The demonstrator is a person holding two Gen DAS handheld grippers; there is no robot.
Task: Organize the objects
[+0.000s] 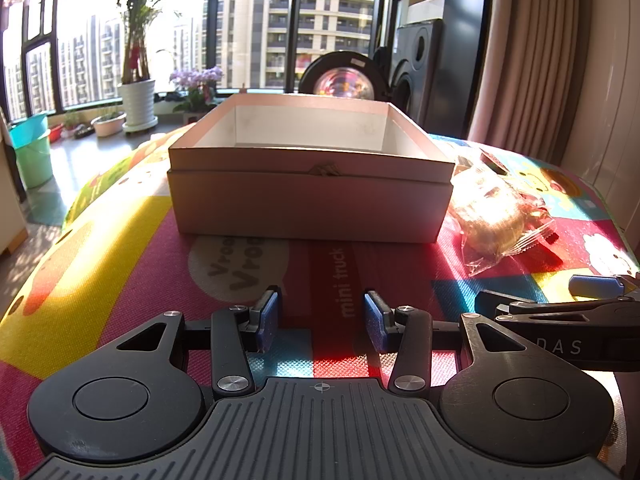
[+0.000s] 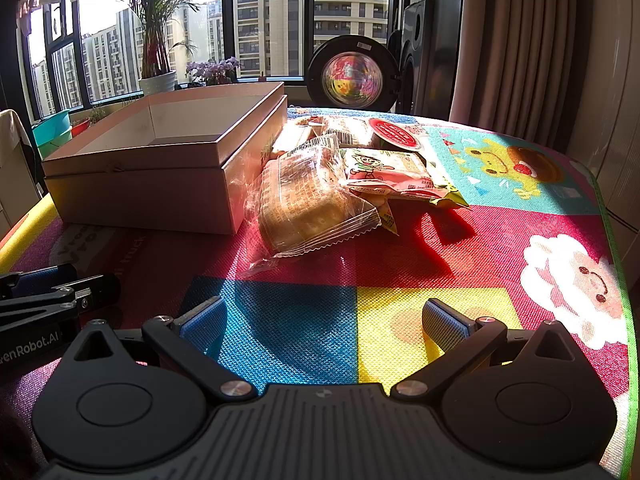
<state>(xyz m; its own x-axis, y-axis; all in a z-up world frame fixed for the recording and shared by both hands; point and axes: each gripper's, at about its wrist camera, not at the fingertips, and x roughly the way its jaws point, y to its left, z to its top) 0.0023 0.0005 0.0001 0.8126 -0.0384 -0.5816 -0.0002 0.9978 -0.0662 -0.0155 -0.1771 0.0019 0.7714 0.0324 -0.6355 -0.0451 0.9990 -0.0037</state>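
Hovering low over the table (image 2: 440, 248), left tool (image 1: 320, 316) and right tool (image 2: 324, 320) gape empty; box (image 1: 308, 200) ahead, snack packets (image 2: 312, 204) beside it.

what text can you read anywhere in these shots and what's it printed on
"mini truck" on the play mat, red stripe ahead of the left gripper.
"Vroo Vroo", cut off by the box, in a white bubble on the mat.
"DAS" on the right gripper, as seen from the left wrist view.
"enRobot.AI", partly cut off, on the left gripper's body in the right wrist view.
Print on the snack packets and the red round lid: too small to read.
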